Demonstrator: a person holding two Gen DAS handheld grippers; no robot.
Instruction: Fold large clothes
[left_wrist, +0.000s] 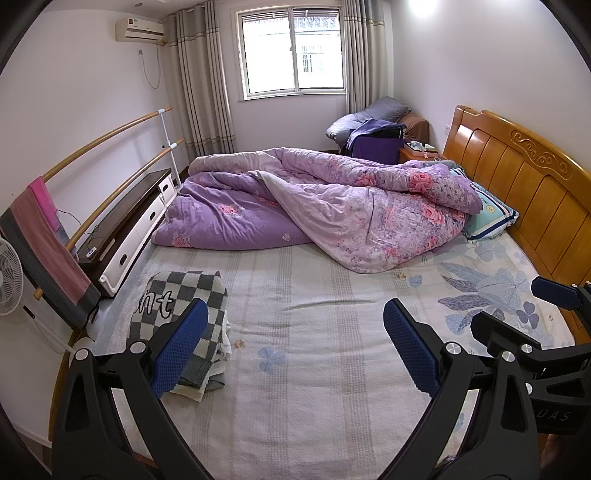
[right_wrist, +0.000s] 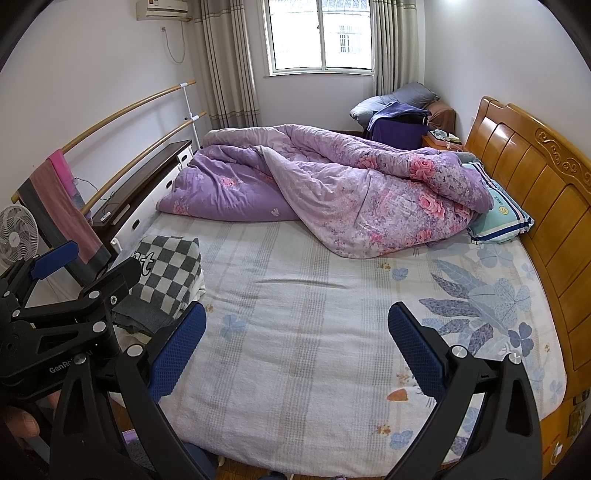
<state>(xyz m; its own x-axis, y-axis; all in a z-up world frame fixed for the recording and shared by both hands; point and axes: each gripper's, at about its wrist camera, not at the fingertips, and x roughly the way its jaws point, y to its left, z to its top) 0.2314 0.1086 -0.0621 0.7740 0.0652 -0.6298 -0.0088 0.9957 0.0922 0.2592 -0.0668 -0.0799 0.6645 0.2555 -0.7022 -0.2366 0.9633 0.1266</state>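
A stack of folded clothes (left_wrist: 184, 306) topped by a grey-and-white checkered garment with black lettering lies at the left edge of the bed (left_wrist: 314, 369); the same stack (right_wrist: 170, 266) shows in the right wrist view. My left gripper (left_wrist: 295, 317) hovers open over the bed sheet, its left finger in front of the stack, nothing held. My right gripper (right_wrist: 297, 321) is also open and empty above the sheet (right_wrist: 295, 350). Each gripper appears at the edge of the other's view.
A crumpled purple floral quilt (left_wrist: 332, 199) fills the far half of the bed. A striped pillow (left_wrist: 487, 218) rests by the wooden headboard (left_wrist: 535, 192). A dark cabinet (left_wrist: 129, 221), wooden rails, a hanging towel (left_wrist: 48, 240) and a fan (left_wrist: 9, 277) line the left wall.
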